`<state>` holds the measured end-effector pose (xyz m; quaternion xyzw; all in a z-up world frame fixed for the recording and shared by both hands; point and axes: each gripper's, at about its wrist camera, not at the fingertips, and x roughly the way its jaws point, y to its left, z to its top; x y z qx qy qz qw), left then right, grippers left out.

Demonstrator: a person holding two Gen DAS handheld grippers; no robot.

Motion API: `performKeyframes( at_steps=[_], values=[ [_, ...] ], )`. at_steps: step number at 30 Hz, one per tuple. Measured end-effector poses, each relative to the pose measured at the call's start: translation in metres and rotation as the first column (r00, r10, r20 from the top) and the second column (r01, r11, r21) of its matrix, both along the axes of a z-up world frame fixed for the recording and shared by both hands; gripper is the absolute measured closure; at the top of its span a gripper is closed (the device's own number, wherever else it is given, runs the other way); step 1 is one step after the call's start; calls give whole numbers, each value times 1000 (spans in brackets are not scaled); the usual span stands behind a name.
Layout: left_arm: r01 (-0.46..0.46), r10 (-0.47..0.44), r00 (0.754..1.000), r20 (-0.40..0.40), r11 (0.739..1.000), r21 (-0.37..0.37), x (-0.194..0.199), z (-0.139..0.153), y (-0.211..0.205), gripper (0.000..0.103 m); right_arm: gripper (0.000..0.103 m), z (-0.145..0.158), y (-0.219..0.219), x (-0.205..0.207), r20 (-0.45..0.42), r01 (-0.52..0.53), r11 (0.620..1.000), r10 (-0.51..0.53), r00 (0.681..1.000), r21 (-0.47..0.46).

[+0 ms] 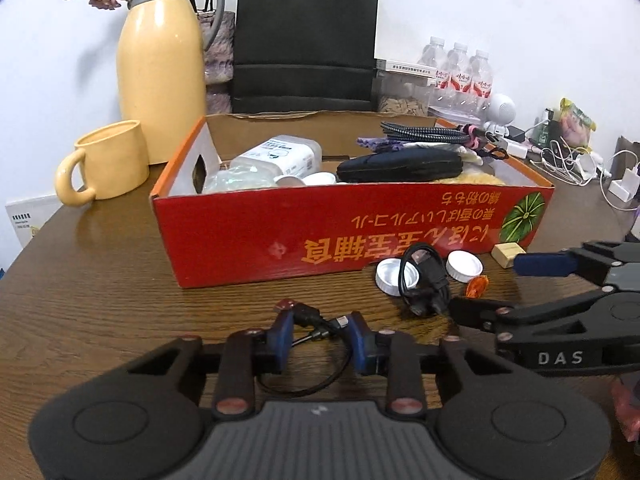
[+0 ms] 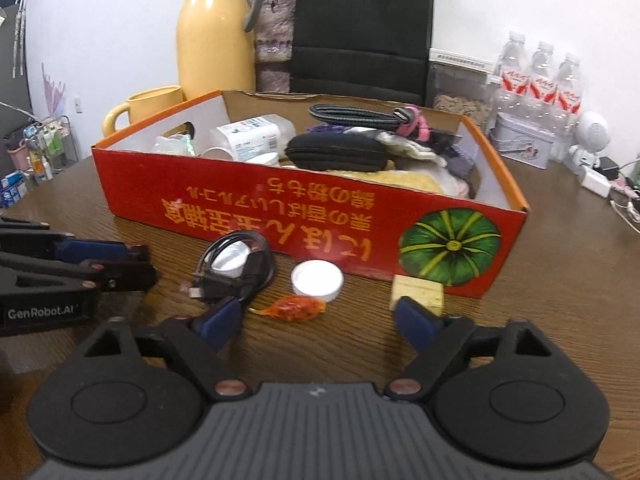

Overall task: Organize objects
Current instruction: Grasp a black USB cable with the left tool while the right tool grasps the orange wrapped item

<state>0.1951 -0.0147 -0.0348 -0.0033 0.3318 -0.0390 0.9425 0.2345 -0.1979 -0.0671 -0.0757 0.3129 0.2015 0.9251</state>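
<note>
Left of the red cardboard box (image 1: 280, 236), a yellow ceramic mug (image 1: 104, 162) stands on the dark wooden desk (image 1: 100, 300). In front of the box, the left gripper (image 1: 320, 332) has its jaws narrowed around a thin black cable (image 1: 312, 320), pads just beside its plugs. Further right lie a coiled black cable (image 1: 424, 280), two white plastic caps (image 2: 317, 279) and an orange wrapped candy (image 2: 296, 307). The right gripper (image 2: 320, 322) hovers, jaws spread either side of the candy.
</note>
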Motion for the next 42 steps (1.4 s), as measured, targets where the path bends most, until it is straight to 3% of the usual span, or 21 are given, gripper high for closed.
performKeyframes(
  at_steps=[4,6,9,22,27,30,42],
  values=[
    [3,-3,1000,6,1000,4,-1,-1,-1,75,36,0,5,-1,-4,-42,999,42,999,12],
    [3,-3,1000,8,1000,6,-1,-1,-1,75,50,0,5,-3,-6,-66,997,66,998,27],
    [4,-4,1000,9,1000,6,-2,-1,0,75,59,1,7,-6,-1,-95,995,95,995,30],
    [5,-5,1000,16,1000,10,-4,-2,0,76,62,2,4,-11,15,-90,996,90,996,23],
    [12,-11,999,35,1000,-8,-9,-1,1,86,62,5,-2,-20,47,-74,996,72,996,43],
    [14,-13,999,49,1000,-28,-13,1,2,99,62,7,-4,-24,63,-64,997,61,996,49],
    [-7,14,991,134,998,-56,-33,16,6,100,62,18,-10,-40,130,-59,995,48,990,83]
  ],
)
